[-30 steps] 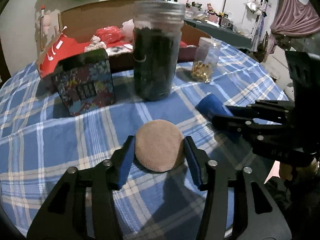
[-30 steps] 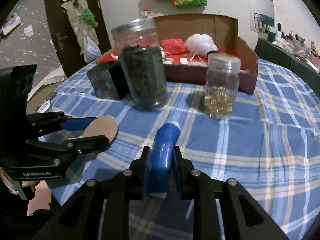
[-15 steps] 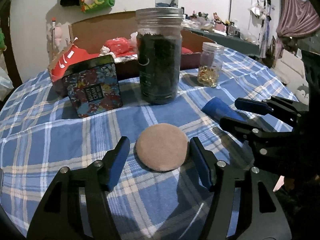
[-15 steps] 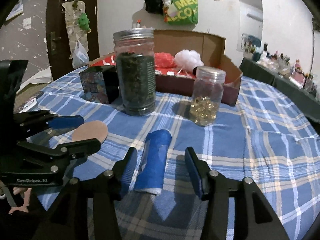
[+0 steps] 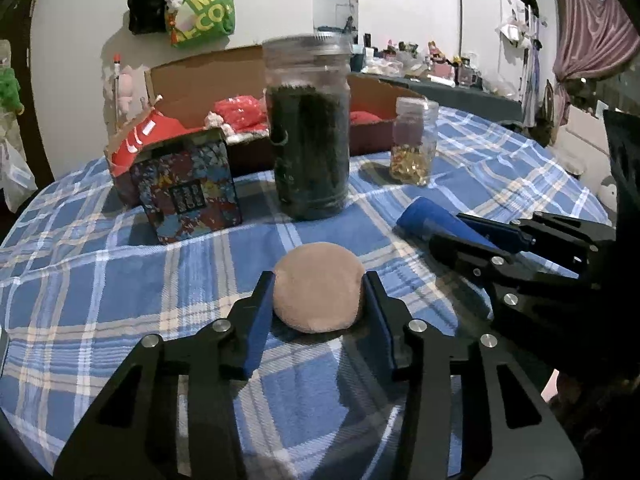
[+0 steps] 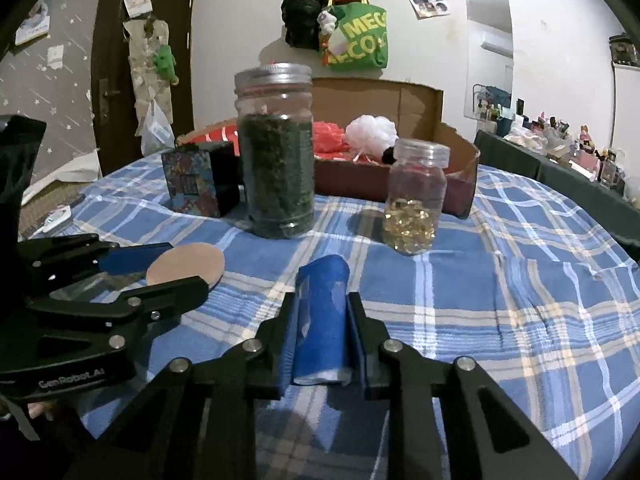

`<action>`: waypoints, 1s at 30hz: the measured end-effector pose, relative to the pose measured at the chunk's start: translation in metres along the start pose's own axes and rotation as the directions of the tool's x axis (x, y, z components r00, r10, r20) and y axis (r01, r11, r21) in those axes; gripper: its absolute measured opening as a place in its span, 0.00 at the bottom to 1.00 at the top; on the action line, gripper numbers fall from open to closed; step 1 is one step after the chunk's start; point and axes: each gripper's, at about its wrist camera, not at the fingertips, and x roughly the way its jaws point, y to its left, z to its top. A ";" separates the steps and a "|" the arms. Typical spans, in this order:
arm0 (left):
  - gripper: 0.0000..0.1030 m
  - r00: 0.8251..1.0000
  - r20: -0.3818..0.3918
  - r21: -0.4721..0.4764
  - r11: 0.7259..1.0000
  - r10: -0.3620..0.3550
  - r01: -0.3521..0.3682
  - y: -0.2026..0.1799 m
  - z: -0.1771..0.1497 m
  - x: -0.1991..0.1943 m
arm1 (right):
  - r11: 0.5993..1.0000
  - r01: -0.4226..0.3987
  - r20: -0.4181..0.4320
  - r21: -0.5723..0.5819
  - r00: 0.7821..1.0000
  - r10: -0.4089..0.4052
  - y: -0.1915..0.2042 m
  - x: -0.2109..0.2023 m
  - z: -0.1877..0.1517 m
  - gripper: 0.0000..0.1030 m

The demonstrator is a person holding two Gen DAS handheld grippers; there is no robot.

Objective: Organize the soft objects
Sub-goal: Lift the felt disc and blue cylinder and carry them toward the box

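The round tan soft pad (image 5: 318, 288) is lying flat on the blue plaid tablecloth (image 5: 100, 280), in front of the tall glass jar of dark dried leaves (image 5: 308, 132). The left gripper (image 5: 318, 300) is clamping it: its jaws have just been closing, and both blue pads are pressing on the pad's 2 sides. The rolled blue cloth (image 6: 322, 312) is lying in front of the tall jar and to its right, beside the pad. The right gripper (image 6: 322, 320) is clamping this roll likewise, its jaws having just been closing onto it.

Behind the tall jar, the open brown cardboard box (image 6: 416, 100) is holding a white mesh bath puff (image 6: 372, 132) and red soft items (image 5: 238, 112). To the right of the tall jar, a small glass jar of golden beads (image 6: 414, 200) is standing upright. To its left, a patterned square tin (image 5: 188, 192) is standing.

Progress estimate: some soft items are already sitting in the box. The 2 gripped items are not yet lifted; carrying both past the jars to the box is probably remaining.
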 end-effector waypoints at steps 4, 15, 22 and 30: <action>0.40 1.000 0.027 0.010 1.000 0.000 0.000 -0.001 0.005 -0.007 | 1.000 -0.001 0.034 -0.002 0.999 0.001 0.003 -0.009 0.002 0.25; 0.40 0.998 0.055 -0.015 0.999 0.036 -0.035 0.010 0.019 -0.020 | 1.000 0.015 0.053 0.010 0.998 -0.015 0.000 -0.017 0.015 0.25; 0.40 0.995 0.080 -0.023 0.998 0.067 -0.065 0.021 0.030 -0.025 | 1.000 0.024 0.079 0.017 0.997 -0.025 -0.005 -0.022 0.027 0.25; 0.40 0.991 0.104 -0.032 0.996 0.089 -0.086 0.033 0.047 -0.029 | 0.998 0.052 0.104 0.021 0.993 -0.054 -0.012 -0.024 0.044 0.25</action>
